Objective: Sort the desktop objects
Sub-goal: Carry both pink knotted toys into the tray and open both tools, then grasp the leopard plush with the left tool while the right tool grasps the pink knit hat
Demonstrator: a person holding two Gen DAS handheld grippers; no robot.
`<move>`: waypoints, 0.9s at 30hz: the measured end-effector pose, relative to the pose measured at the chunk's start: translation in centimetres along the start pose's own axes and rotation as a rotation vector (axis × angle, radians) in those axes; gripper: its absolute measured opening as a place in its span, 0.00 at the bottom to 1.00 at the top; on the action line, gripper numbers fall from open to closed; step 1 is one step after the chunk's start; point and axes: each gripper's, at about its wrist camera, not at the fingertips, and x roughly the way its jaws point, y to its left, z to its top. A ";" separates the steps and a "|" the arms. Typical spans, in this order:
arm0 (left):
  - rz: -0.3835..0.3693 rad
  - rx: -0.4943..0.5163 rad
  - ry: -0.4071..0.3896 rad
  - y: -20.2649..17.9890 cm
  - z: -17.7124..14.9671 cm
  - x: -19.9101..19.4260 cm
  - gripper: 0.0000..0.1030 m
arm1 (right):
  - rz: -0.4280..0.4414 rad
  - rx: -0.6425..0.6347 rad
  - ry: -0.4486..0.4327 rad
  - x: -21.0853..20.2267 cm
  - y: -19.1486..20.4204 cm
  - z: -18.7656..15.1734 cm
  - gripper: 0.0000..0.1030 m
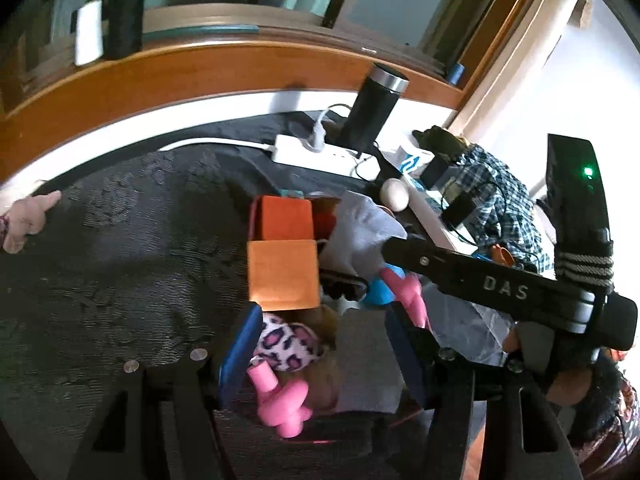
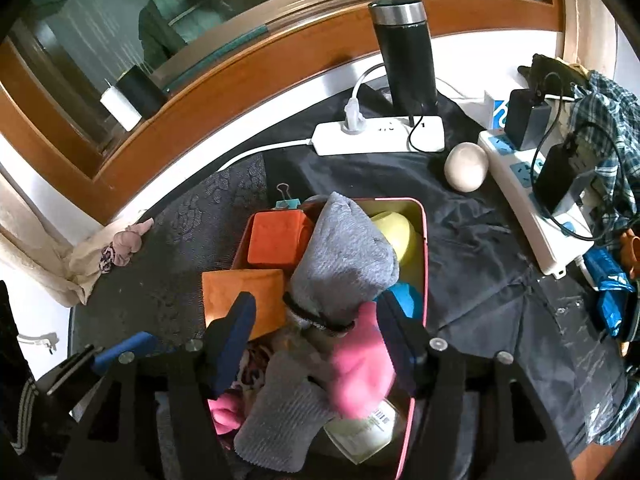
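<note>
A pink-rimmed box [image 2: 423, 264] on the dark cloth is piled with objects: two orange blocks [image 2: 276, 240], a grey sock [image 2: 344, 256], a yellow-green bowl [image 2: 394, 232], a blue ball [image 2: 406, 296], a pink glove [image 2: 360, 368] and a white bottle [image 2: 360, 436]. My right gripper [image 2: 316, 320] is open above the pile, its jaws on either side of the sock and glove. My left gripper [image 1: 320, 328] is open over a pink leopard-print doll [image 1: 286, 348] beside the orange blocks [image 1: 282, 276]. The right gripper's black body [image 1: 500, 284] crosses the left wrist view.
A white egg-shaped object [image 2: 466, 166], a white power strip [image 2: 380, 136] and a black flask [image 2: 406, 52] stand behind the box. A second power strip [image 2: 528, 200] with chargers and a plaid cloth [image 2: 608, 120] lie at the right. A scrunchie [image 2: 124, 246] lies at the left.
</note>
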 end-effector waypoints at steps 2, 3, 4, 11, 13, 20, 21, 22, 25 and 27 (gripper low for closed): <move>0.019 0.001 -0.006 0.3 0.0 -0.4 0.63 | -0.003 0.004 -0.004 -0.2 0.0 -0.1 0.65; 0.020 -0.005 -0.008 0.6 -0.1 -0.6 0.63 | -0.005 0.007 -0.006 -0.3 0.0 -0.2 0.65; 0.020 -0.012 -0.009 0.9 -0.2 -0.8 0.63 | -0.008 0.010 -0.008 -0.4 0.0 -0.3 0.65; 0.038 -0.062 -0.018 2.6 -0.5 -1.9 0.63 | -0.030 0.051 -0.024 -1.1 -0.6 -0.8 0.65; 0.045 -0.074 -0.019 3.1 -0.8 -2.2 0.63 | -0.037 0.058 -0.025 -1.2 -0.6 -1.0 0.65; 0.079 -0.130 -0.026 5.5 -1.5 -3.3 0.63 | -0.023 0.041 -0.016 -1.1 1.0 -1.8 0.65; 0.085 -0.139 -0.029 5.9 -1.6 -3.5 0.63 | -0.017 0.036 -0.018 -1.1 1.5 -1.7 0.65; 0.091 -0.147 -0.032 6.3 -1.7 -3.8 0.63 | -0.011 0.031 -0.020 -1.1 1.9 -1.7 0.65; 0.113 -0.170 -0.042 7.7 -2.1 -4.5 0.63 | 0.010 0.009 -0.025 -0.9 3.7 -1.5 0.65; 0.132 -0.194 -0.054 9.1 -2.4 -5.2 0.73 | 0.028 -0.010 -0.023 -0.6 5.3 -1.4 0.65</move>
